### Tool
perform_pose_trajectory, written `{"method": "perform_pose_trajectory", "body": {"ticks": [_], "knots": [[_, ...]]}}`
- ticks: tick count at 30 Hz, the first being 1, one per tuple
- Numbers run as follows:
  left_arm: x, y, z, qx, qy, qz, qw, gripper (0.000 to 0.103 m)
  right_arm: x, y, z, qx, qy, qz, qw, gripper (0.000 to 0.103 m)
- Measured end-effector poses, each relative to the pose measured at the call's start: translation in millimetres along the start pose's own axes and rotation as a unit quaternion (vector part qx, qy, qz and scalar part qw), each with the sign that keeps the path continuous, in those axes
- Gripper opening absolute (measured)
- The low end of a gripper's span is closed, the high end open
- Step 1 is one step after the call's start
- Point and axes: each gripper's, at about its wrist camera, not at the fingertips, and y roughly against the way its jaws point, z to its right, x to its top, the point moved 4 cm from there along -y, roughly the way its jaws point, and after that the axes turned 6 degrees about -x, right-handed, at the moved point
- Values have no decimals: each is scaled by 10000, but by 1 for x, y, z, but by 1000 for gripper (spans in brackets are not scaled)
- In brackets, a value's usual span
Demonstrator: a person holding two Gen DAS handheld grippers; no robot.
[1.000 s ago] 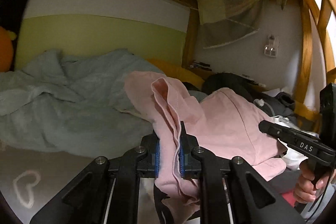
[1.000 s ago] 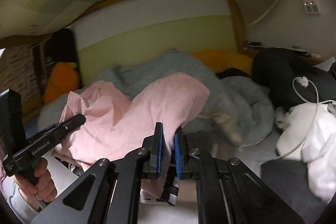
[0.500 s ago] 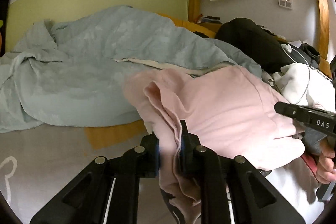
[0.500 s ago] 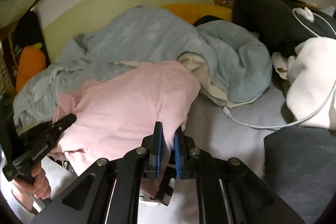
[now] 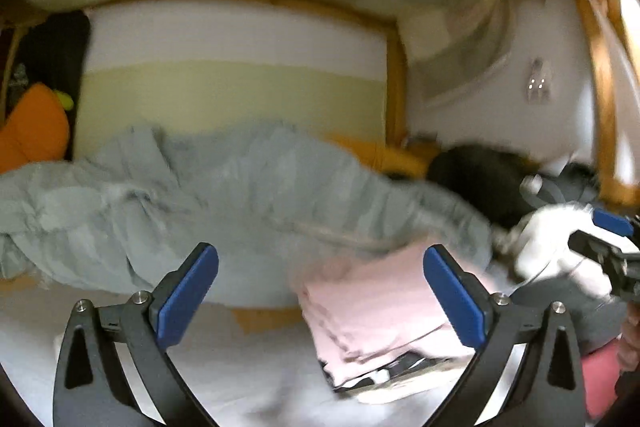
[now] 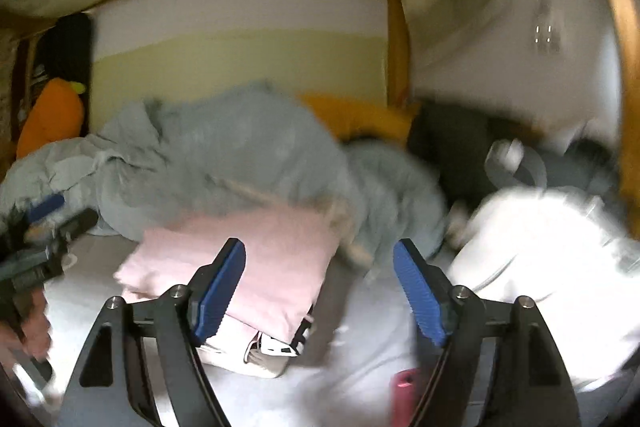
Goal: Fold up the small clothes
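Note:
A folded pink garment [image 5: 372, 311] [image 6: 256, 267] lies on top of a small stack of folded clothes on the white bed. My left gripper [image 5: 320, 291] is just in front of it, its jaws opening wide, pads clear of the cloth. My right gripper [image 6: 318, 291] is also opening, with the garment's right edge behind its left finger and nothing pressed between the pads. Each gripper shows at the edge of the other's view, blurred: the right one [image 5: 600, 243] and the left one [image 6: 44, 231].
A crumpled grey-blue blanket [image 5: 192, 203] is heaped behind the stack. A white bundle [image 6: 544, 267] and dark clothing [image 6: 460, 143] lie to the right, an orange plush [image 5: 32, 127] at far left. A wooden bed frame [image 5: 396, 83] rims the wall. Bare white sheet [image 5: 256, 379] lies in front.
Both grippers held the pink garment up, lowered it onto the stack, then let go and opened wide. The garment now lies flat and folded. Both views are motion-blurred.

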Motion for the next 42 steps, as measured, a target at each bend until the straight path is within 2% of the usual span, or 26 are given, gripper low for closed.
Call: {"method": "perform_pose_trajectory", "body": {"ticks": [2,6,8,10,12,14,17,19,24,28,33,39,42], "knots": [[16,20,3,-122,20,171,9998,102,8,42,3,52,-123,383,9992,102],[33,59,12,93,-40,629,9980,102,21,93,-3,308,-202,759,9964,102],[31,70,18,135,-199,569,9981,102,23,106,-9,289,-54,862,9958,102],[20,80,22,144,-323,458,9983,102,19,118,-6,41,-188,1092,9938,102],[4,84,24,310,-381,423,9979,102,5,126,-1,27,-383,1368,9898,102],[-13,86,25,421,-442,335,9976,102,-10,124,-3,-106,-284,1467,9887,102],[-39,90,21,470,-223,403,9978,102,-38,99,-15,-107,192,1205,9925,102],[-55,87,17,526,-70,401,9978,102,-53,83,-19,-118,254,980,9948,102],[-91,69,10,705,-11,128,9974,102,-86,41,-4,-64,-496,335,9982,102],[-117,59,10,740,-40,-56,9972,102,-105,30,7,-434,-921,433,9939,102],[-118,64,13,716,-85,70,9974,102,-126,17,3,-416,-953,76,9946,102],[-116,67,12,841,-91,134,9963,102,-120,27,-8,-447,-652,306,9964,102],[-115,70,10,864,-56,192,9961,102,-120,24,-9,-516,-621,178,9966,102]]}}
